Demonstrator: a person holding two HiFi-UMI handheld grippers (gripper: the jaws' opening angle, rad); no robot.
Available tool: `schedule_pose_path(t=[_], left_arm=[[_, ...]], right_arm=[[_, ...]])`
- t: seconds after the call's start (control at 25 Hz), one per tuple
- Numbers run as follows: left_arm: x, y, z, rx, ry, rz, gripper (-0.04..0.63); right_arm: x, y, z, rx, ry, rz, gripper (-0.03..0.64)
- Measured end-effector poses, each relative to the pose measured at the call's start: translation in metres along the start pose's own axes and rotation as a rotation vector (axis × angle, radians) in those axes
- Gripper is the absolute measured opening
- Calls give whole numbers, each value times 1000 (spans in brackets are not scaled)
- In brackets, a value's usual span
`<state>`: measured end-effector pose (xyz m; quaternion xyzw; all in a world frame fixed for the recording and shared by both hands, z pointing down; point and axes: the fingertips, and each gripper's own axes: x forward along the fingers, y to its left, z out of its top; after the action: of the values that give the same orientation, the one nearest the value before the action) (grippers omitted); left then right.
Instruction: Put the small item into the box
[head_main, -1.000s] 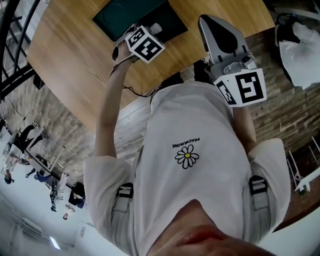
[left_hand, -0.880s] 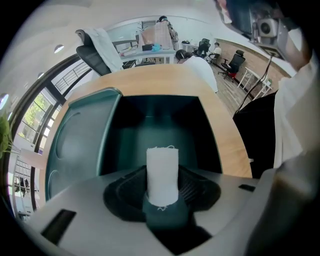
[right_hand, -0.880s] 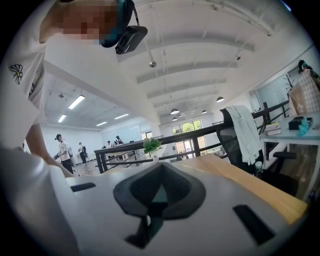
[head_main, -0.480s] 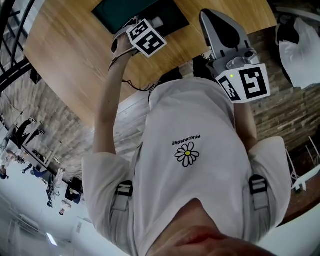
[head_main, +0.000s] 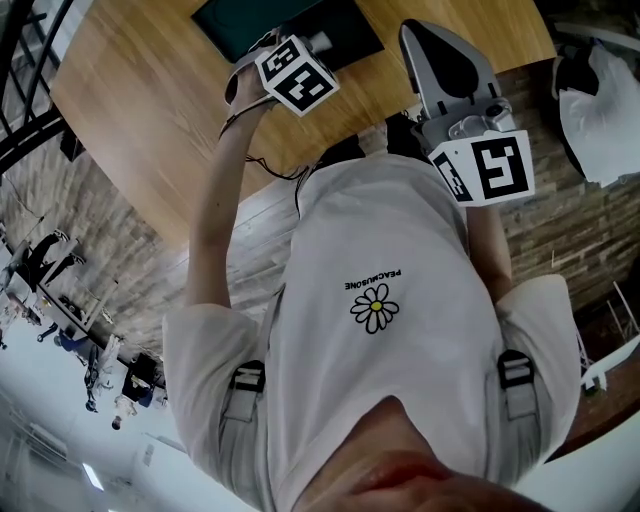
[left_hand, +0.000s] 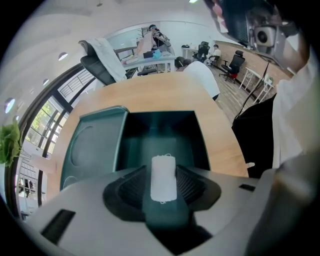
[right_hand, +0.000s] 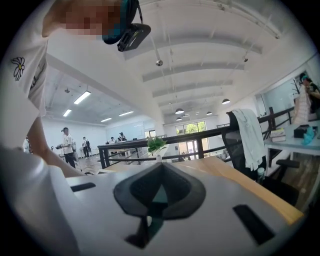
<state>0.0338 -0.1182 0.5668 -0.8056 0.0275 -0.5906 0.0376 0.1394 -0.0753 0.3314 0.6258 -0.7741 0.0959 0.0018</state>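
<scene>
My left gripper (left_hand: 163, 172) is shut on a small white item (left_hand: 163, 176), which stands upright between the dark pads. Straight below the jaws lies an open dark green box (left_hand: 202, 142), with its lid (left_hand: 92, 150) lying flat to its left. In the head view the left gripper (head_main: 318, 42) hangs over the box (head_main: 235, 25) at the far side of the wooden table (head_main: 150, 110). My right gripper (head_main: 425, 40) is held up near the person's chest, beside the table's edge. Its jaws (right_hand: 159, 192) are shut with nothing between them.
A black chair draped with white cloth (right_hand: 245, 132) stands at the table's far side. A white bag (head_main: 600, 100) lies on the floor to the right. A dark railing with a small plant (right_hand: 156, 145) runs beyond the table. People stand far off in the room.
The left gripper has shifted slightly farther over the box with the white item still in its jaws. The right gripper has barely moved.
</scene>
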Motion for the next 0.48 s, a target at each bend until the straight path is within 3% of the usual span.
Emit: schedule_pose_path(t=[0.24, 0.48], left_arm=[[-44, 10, 29, -28, -119, 55, 199], [-123, 49, 58, -155, -332, 202, 183]], right_arm=[[9, 15, 21, -58, -44, 41, 6], [24, 24, 44, -123, -95, 70, 6]])
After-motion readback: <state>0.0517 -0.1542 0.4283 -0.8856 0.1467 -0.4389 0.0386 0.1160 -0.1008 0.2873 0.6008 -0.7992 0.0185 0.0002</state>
